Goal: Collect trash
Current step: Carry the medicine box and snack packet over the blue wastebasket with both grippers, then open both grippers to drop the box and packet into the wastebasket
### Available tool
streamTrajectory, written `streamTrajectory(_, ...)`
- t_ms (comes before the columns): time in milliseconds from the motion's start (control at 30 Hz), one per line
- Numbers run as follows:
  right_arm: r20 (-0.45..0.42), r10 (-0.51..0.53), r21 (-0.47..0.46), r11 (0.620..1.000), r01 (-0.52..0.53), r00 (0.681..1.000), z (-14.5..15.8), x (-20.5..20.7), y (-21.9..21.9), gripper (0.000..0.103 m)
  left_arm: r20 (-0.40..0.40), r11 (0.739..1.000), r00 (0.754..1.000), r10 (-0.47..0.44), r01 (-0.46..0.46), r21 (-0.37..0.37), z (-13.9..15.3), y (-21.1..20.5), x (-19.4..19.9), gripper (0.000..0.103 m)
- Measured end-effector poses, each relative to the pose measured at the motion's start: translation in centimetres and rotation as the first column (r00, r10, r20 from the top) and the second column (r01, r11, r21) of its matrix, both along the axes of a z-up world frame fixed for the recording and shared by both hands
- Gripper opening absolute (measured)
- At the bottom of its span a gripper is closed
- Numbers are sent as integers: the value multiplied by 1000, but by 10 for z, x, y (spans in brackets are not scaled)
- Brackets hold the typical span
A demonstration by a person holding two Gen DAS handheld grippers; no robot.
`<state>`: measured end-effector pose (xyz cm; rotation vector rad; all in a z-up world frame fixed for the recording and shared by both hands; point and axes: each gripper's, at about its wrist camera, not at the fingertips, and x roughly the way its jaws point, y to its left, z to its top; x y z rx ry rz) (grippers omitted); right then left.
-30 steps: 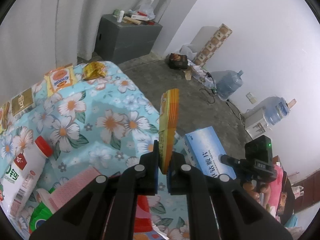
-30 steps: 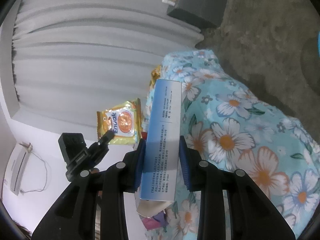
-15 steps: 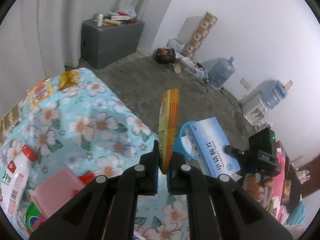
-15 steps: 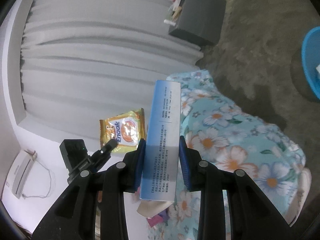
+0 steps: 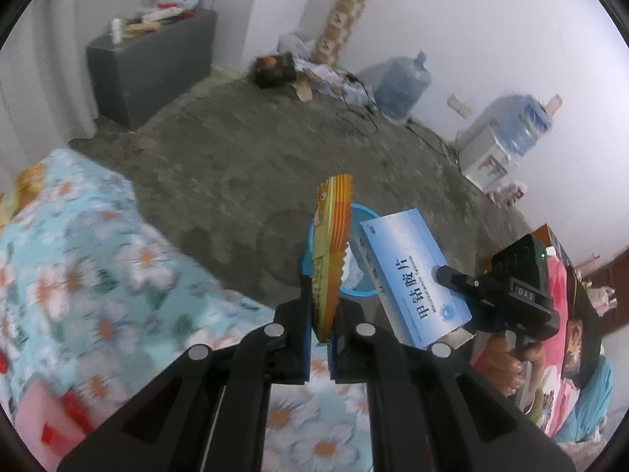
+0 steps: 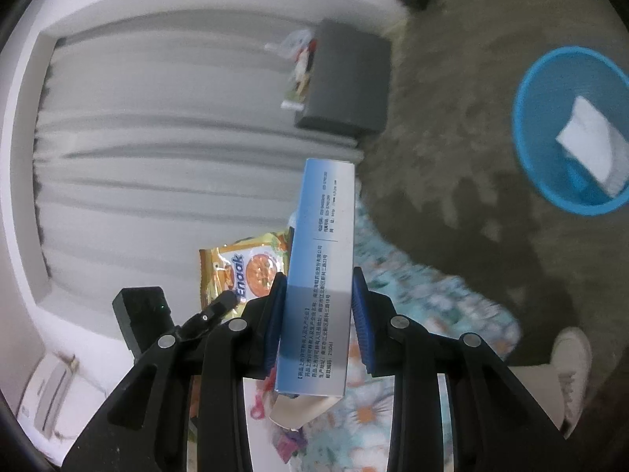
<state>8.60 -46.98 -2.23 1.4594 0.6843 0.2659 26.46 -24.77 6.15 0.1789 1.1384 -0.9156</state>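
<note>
My left gripper [image 5: 319, 306] is shut on an orange and yellow snack packet [image 5: 329, 236], held edge-on and upright. My right gripper [image 6: 319, 306] is shut on a blue and white medicine box [image 6: 319, 275]; the same box [image 5: 412, 275] shows at the right of the left wrist view, next to the packet. A blue waste bin [image 6: 528, 145] stands on the floor with white paper [image 6: 589, 141] inside. In the left wrist view the bin [image 5: 359, 291] sits just behind the packet and box. The packet [image 6: 240, 271] also shows left of the box, pinched by the left gripper [image 6: 220, 303].
A table with a floral cloth [image 5: 98, 275] holds more wrappers at the lower left. A grey cabinet [image 5: 153, 70] stands by the curtain. Water jugs [image 5: 401, 82] and clutter line the far wall. A person's shoe [image 6: 570, 362] is on the concrete floor.
Both grippers have swung away from the table toward the floor, carrying the packet and the box. The blue bin has come into view and sits closer in both views.
</note>
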Motion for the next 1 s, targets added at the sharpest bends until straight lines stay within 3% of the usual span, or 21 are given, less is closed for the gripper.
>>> streamTrajectory(333, -116, -165, -28, 986, 163, 979, -41, -34, -61, 30, -80, 997, 994, -79, 81, 18, -56, -98, 3, 6)
streamTrajectory(633, -206, -276, -33, 961, 276, 939, -83, -25, -94, 31, -112, 992, 988, -111, 117, 47, -100, -175, 9, 6)
streamTrajectory(667, -214, -287, -17, 957, 290, 934, -91, -22, -98, 33, -101, 990, 988, -119, 125, 58, -105, -183, 9, 8)
streamTrajectory(733, -250, -301, 29, 948, 318, 920, -111, -17, -101, 38, -72, 988, 991, -114, 121, 92, -116, -195, 10, 23)
streamTrajectory(767, -270, -306, 51, 942, 331, 913, -122, -14, -103, 42, -63, 989, 992, -106, 112, 98, -119, -199, 10, 36)
streamTrajectory(800, -295, -311, 56, 938, 341, 903, -132, -13, -105, 45, -52, 990, 994, -96, 101, 97, -123, -202, 10, 40)
streamTrajectory(900, -398, -327, 9, 933, 361, 857, -156, -14, -109, 48, -64, 988, 992, -106, 112, 103, -130, -206, 8, 46)
streamTrajectory(1000, -428, -328, 9, 930, 367, 842, -167, -22, -105, 48, -63, 986, 991, -116, 122, 112, -132, -202, 6, 49)
